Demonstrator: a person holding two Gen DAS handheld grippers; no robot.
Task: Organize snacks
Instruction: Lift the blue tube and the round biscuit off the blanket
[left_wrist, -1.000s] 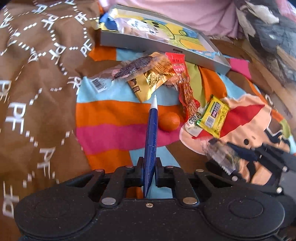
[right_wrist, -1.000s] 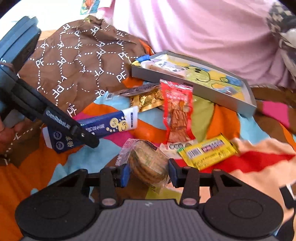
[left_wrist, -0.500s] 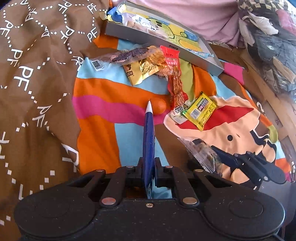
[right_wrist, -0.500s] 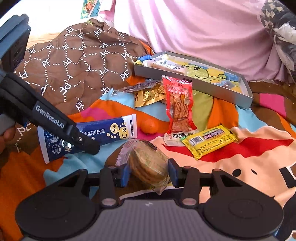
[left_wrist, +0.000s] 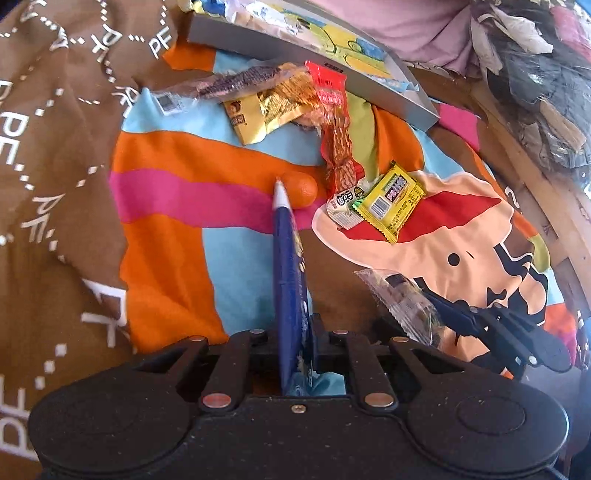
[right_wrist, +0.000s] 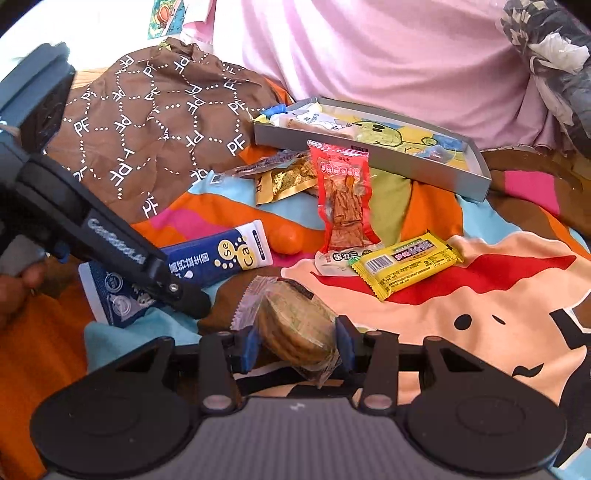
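Since a moment ago the left gripper has drawn back toward the near edge of the bed, so the small orange fruit now sits just past the tip of the blue and white foil sachet it carries. Its fingers are closed narrow on that sachet, which stands on edge between them; from the right wrist view the same sachet shows flat-on. The right gripper has its fingers clamped on a clear plastic packet of round biscuits, lifted off the striped cartoon-print bedspread.

On the bedspread, the long red packet of dried strips runs from the middle toward the shallow grey cardboard tray at the far edge, its white lower end touching the yellow wrapped bar. A golden foil packet and a clear dark-filled wrapper lie just beside the tray's near wall, partly overlapping. The tray already holds a pale wrapped snack at its left end; the rest of its printed floor looks open. A brown patterned cloth is heaped along the left side, and pink fabric rises behind the tray. The peach patch of bedspread to the right of the yellow bar lies bare, giving open room there.
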